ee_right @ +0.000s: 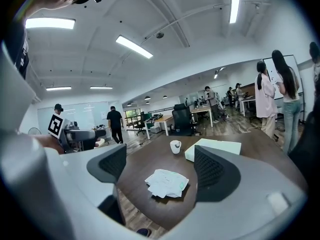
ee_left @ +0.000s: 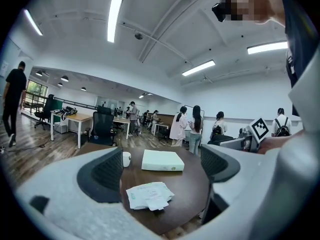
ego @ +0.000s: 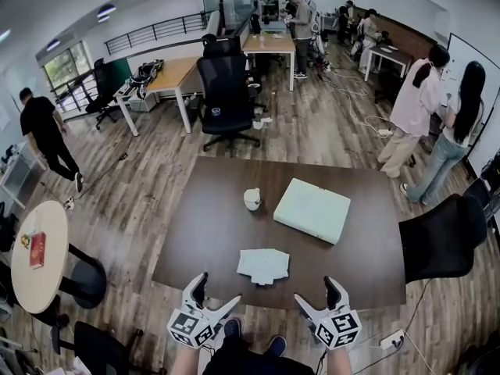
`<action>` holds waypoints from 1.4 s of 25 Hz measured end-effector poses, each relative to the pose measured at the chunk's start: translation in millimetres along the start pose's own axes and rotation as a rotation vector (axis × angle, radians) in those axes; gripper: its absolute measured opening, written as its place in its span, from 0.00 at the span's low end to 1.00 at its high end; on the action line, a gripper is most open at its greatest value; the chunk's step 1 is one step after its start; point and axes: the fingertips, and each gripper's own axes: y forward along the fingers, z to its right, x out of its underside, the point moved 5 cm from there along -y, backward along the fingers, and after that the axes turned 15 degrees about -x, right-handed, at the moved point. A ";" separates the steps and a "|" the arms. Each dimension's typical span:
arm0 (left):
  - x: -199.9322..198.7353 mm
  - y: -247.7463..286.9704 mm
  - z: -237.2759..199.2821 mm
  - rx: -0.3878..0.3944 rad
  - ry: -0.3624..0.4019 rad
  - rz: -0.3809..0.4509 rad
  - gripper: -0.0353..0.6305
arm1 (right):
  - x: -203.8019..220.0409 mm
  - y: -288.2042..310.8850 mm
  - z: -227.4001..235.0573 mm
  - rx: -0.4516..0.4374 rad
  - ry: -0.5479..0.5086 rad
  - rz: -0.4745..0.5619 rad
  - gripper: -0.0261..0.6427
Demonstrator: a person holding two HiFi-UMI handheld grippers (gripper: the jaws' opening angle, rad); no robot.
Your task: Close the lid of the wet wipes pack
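Wet wipes pack [ego: 263,266] is seen flat on the dark table [ego: 211,217], ahead of both sets of fingers and roughly midway between the two grippers, touched by neither. Left gripper [ego: 212,297] is held with its fingers spread and nothing gripped; right gripper [ego: 319,297] is the same, spread and empty. In each gripper view the pack is framed in the gap between the pads but lies well beyond the tips, past the table's near edge. The long axis is judged to run side to side, from the left fingers' side toward the right fingers' side, slightly skewed. A pale flap, taken to be the open lid, is seen folded out over the edge nearest the fingers; hinge side cannot be told for sure. The pack looks like a soft, crumpled film pouch, so it is judged light, floppy and a bit slick, likely to slide or buckle if pushed with one finger only. One short end should probably be pinned or pinched by one gripper, while the flap is taken at its free edge, or pressed flat from above, by the other. A white cup [ego: 251,199] and a pale green box [ego: 312,209] stand farther beyond the fingers, apart from the pack.
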 end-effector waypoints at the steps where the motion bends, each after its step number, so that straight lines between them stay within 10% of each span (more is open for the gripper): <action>1: -2.3 4.0 -3.6 0.009 0.005 -0.001 0.76 | -1.7 4.8 1.2 0.006 -0.002 0.003 0.69; 19: 1.9 58.3 -63.1 0.095 0.022 -0.009 0.76 | 3.5 84.7 0.3 0.056 -0.040 -0.023 0.69; 35: 24.1 60.5 -68.5 0.087 -0.014 -0.029 0.76 | 107.1 139.4 11.9 -0.008 -0.154 -0.331 0.69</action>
